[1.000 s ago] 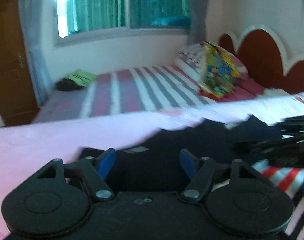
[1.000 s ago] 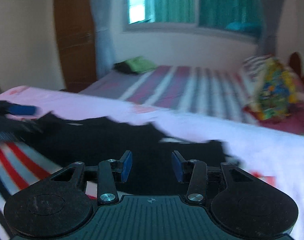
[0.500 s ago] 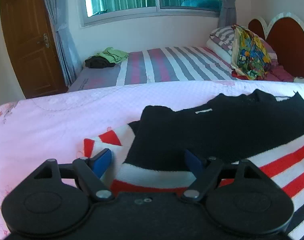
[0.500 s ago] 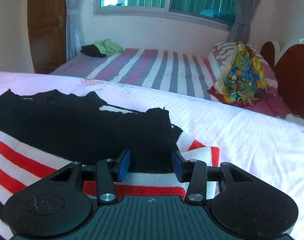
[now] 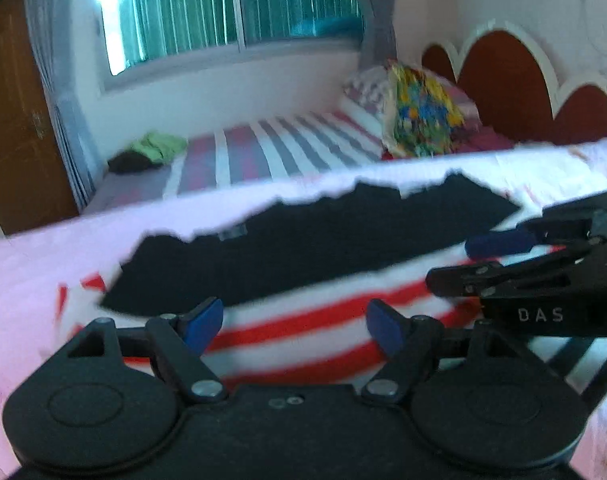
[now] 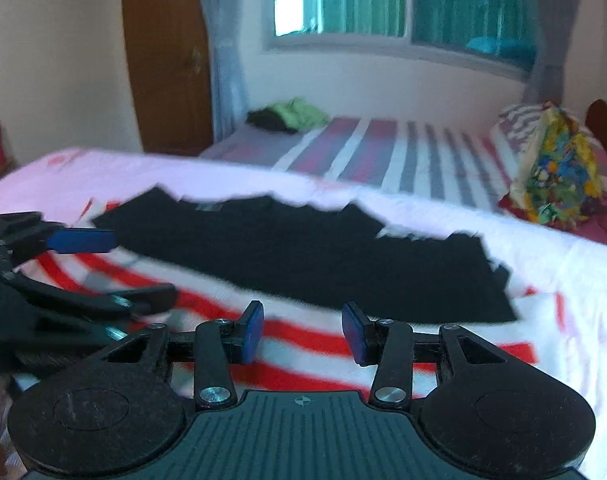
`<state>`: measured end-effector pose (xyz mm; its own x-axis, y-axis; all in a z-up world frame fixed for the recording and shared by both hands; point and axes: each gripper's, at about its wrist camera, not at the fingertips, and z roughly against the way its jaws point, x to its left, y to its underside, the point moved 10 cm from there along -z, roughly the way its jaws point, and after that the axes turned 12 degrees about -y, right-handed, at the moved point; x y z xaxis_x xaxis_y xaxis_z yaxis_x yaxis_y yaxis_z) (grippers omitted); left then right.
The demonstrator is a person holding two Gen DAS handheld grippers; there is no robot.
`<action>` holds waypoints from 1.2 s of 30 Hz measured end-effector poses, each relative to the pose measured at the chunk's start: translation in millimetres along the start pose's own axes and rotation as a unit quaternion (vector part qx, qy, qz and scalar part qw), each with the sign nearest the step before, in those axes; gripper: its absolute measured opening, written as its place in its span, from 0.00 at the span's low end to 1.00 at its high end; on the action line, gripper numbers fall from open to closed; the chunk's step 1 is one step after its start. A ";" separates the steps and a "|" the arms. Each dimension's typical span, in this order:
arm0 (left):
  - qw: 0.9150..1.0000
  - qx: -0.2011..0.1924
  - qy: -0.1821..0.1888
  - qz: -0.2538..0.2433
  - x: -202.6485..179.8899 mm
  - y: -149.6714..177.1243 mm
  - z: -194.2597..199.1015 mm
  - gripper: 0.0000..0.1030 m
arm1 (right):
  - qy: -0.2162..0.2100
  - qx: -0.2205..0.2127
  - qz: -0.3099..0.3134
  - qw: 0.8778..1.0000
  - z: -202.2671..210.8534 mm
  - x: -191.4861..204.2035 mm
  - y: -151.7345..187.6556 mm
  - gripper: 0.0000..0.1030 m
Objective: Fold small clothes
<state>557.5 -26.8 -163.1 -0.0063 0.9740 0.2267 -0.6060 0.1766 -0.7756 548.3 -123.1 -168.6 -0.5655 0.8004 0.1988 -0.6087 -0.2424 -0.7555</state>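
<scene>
A small sweater (image 5: 303, 252), black across the top (image 6: 303, 256) and red-and-white striped below (image 5: 323, 320), lies flat on the pink bedspread (image 5: 43, 264). My left gripper (image 5: 295, 326) hovers open over the striped part, nothing between its blue pads. My right gripper (image 6: 302, 332) is open too, narrower, over the stripes with an empty gap. Each gripper shows in the other's view: the right gripper (image 5: 463, 264) comes in from the right edge, the left gripper (image 6: 131, 268) from the left. Both views are motion-blurred.
Beyond the pink bed stands a second bed with a striped sheet (image 5: 263, 152), a colourful pillow (image 5: 423, 112), and green and dark clothes (image 6: 291, 116). A wooden door (image 6: 163, 60), a curtained window (image 5: 231, 4) and a red headboard (image 5: 503, 76) line the walls.
Half a second ago each gripper was at an outer sleeve end. Both have since moved inward over the striped middle, so each shows in the other's view again. The sweater lies as before.
</scene>
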 end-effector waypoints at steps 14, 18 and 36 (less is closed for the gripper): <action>0.999 -0.004 -0.024 0.040 26.9 15.4 33.1 0.76 | 0.007 -0.017 -0.028 0.999 46.2 7.6 21.0 0.43; 0.999 0.022 -0.003 0.027 -5.6 27.4 28.6 0.75 | 0.009 0.011 -0.025 1.000 32.5 27.0 38.1 0.43; 0.996 0.014 -0.059 0.063 59.5 48.4 65.4 0.70 | 0.073 -0.001 -0.101 0.992 100.8 -15.8 60.7 0.46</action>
<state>475.7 30.4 -148.7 -0.1759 0.9642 0.1985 -0.6169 0.0492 -0.7855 464.1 -205.6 -154.7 -0.3454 0.9038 0.2527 -0.6999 -0.0687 -0.7109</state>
